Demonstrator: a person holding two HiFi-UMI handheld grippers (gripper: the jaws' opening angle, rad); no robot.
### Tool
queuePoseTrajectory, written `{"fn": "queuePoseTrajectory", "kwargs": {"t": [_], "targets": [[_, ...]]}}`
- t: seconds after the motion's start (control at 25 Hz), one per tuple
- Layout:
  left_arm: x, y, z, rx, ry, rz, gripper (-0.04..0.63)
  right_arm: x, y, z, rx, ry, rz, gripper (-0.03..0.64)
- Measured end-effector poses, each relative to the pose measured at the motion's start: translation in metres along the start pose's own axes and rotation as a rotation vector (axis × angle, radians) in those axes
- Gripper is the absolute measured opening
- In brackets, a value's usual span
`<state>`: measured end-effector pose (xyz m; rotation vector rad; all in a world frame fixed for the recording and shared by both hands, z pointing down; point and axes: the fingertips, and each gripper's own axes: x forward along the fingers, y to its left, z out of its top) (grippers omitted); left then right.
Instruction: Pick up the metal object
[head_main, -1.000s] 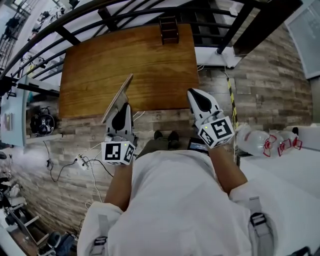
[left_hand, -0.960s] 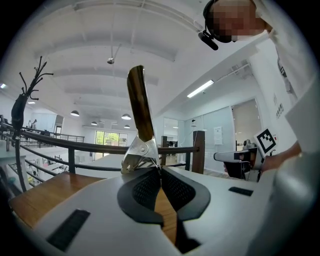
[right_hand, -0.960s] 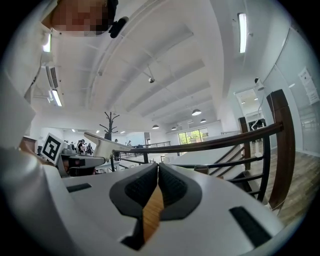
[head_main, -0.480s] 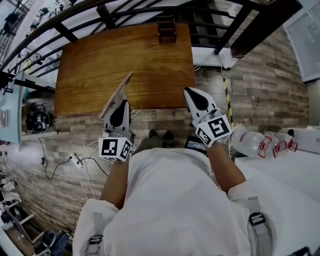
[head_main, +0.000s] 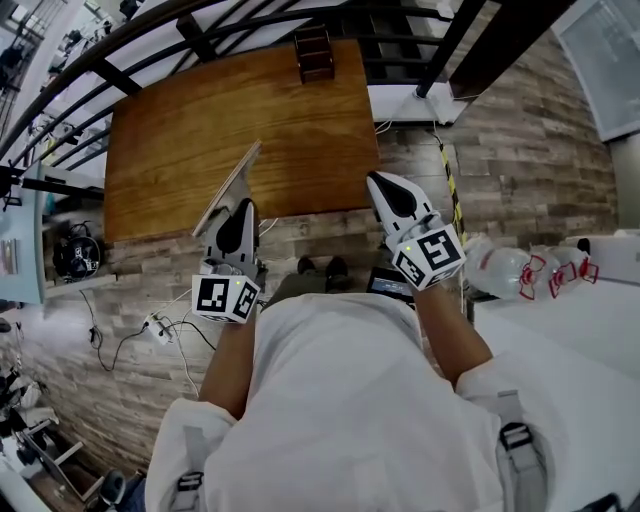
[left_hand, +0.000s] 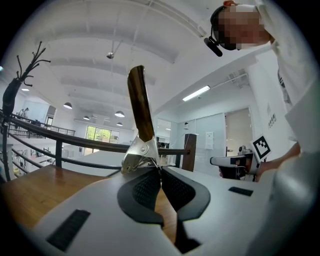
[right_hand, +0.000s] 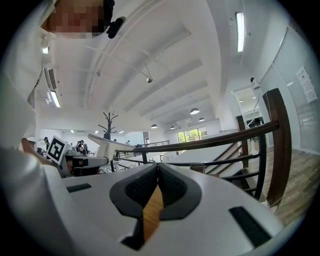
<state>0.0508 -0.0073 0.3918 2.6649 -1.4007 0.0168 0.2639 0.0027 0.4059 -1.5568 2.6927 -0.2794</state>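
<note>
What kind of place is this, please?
Probably a large open indoor hall or workplace, perhaps on a raised level. A dark railing runs behind the wooden table, the floor is wood-look planks, and the high white ceiling carries strip lights.

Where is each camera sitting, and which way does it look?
Head view: on the person's head, looking steeply down at the wooden table and floor; shows white shirt, arms, left gripper, right gripper.
Left gripper view: on the left gripper, looking along jaws shut on the metal tool, toward the ceiling; shirt at right.
Right gripper view: on the right gripper, looking along shut, empty jaws toward the railing; shirt at left.
Shared: head and left gripper views both show the metal tool.
</note>
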Motion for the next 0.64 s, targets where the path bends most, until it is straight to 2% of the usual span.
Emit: {"fn": "queuePoseTrajectory", "kwargs": {"t": [0.32,0.64], "targets": [[0.001,0.000,0.001,-0.009,-0.018,-0.021,0.017,0.004,0.003,0.002,-0.002,-0.010,0.005,0.023],[-0.007,0.010,-0.005,-0.044,0.003,0.016,0.017,0.010,0.004,0.002,0.004,-0.013,0.015,0.023]]}}
